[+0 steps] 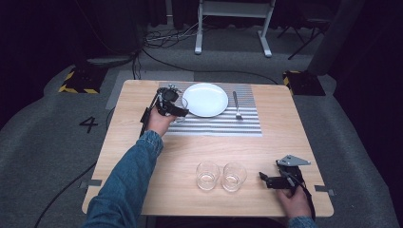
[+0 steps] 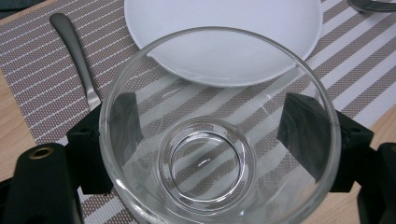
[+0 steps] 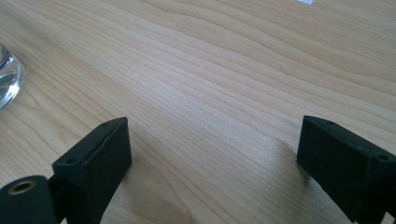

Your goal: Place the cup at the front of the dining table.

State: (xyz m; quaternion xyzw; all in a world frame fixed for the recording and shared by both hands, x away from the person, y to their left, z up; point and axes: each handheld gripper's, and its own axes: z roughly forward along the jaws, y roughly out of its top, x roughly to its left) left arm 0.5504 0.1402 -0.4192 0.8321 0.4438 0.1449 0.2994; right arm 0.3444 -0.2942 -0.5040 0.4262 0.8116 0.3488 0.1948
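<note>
We see 3 clear glasses, all empty, on a wooden tabletop (image 1: 190,156) set with a striped placemat (image 1: 223,124). The white plate (image 1: 205,99) at the placemat's centre, our landmark here, also holds nothing.

Just left of the plate, at its near-left edge, the left tool (image 1: 177,114) holds the first glass (image 2: 217,135) over the placemat, its 2 black jaws set against opposite sides of the glass wall. From the left tool's own camera we look straight down through the rim to the thick base, with the plate's edge just behind it and a utensil handle (image 2: 77,56) lying on the placemat left of the plate. The high view hides that handle behind the hand.

Right of the plate lies a fork (image 1: 237,105) on the placemat. Well nearer the person than the plate, 2 glasses (image 1: 207,175) (image 1: 234,176) stand side by side on bare wood.

Nearer still and to the plate's right, the right tool (image 1: 264,179) rests low at the tabletop's edge, jaws spread wide with nothing between them; its camera catches one glass base (image 3: 8,79) at the frame's left edge.
</note>
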